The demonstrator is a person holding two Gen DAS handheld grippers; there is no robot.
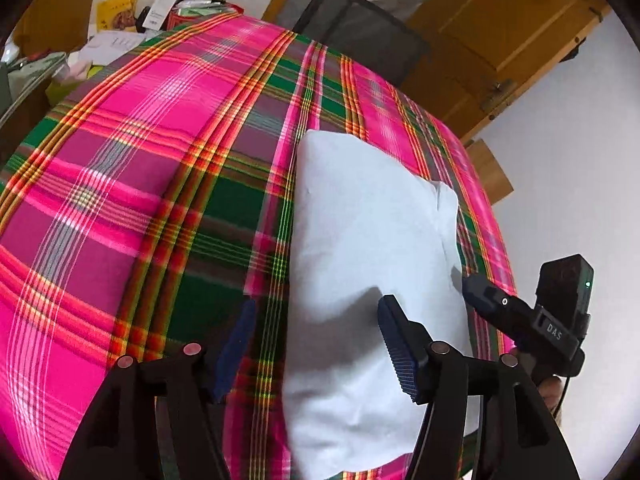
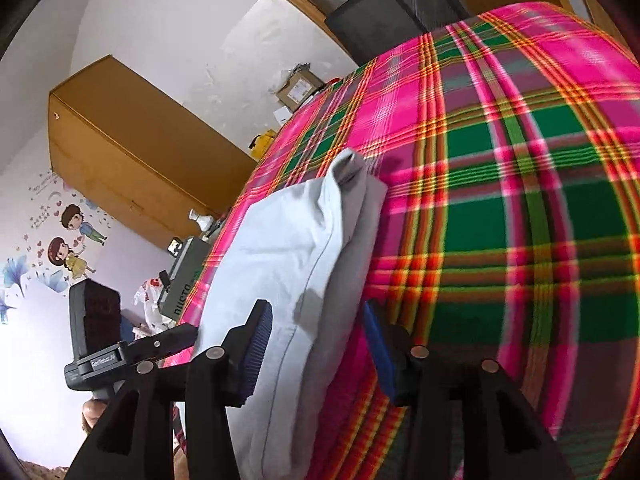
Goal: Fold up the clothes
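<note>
A white folded garment [image 1: 368,248] lies as a narrow stack on the pink and green plaid cloth [image 1: 140,184]. My left gripper [image 1: 316,344] is open, its jaws wide apart over the garment's near left edge, holding nothing. The right gripper [image 1: 480,300] shows at the garment's right edge. In the right wrist view the garment [image 2: 288,248] lies lengthwise with stacked layers and a raised far corner. My right gripper [image 2: 316,348] is open, its jaws either side of the garment's near end. The left gripper [image 2: 160,344] shows at the left.
A black mesh chair [image 1: 360,32] stands past the far edge of the plaid cloth. Boxes and packets [image 1: 160,4] clutter the far left. Wooden furniture [image 1: 500,32] stands at the right. A wooden cabinet [image 2: 132,148] and wall stickers [image 2: 68,248] show at the left.
</note>
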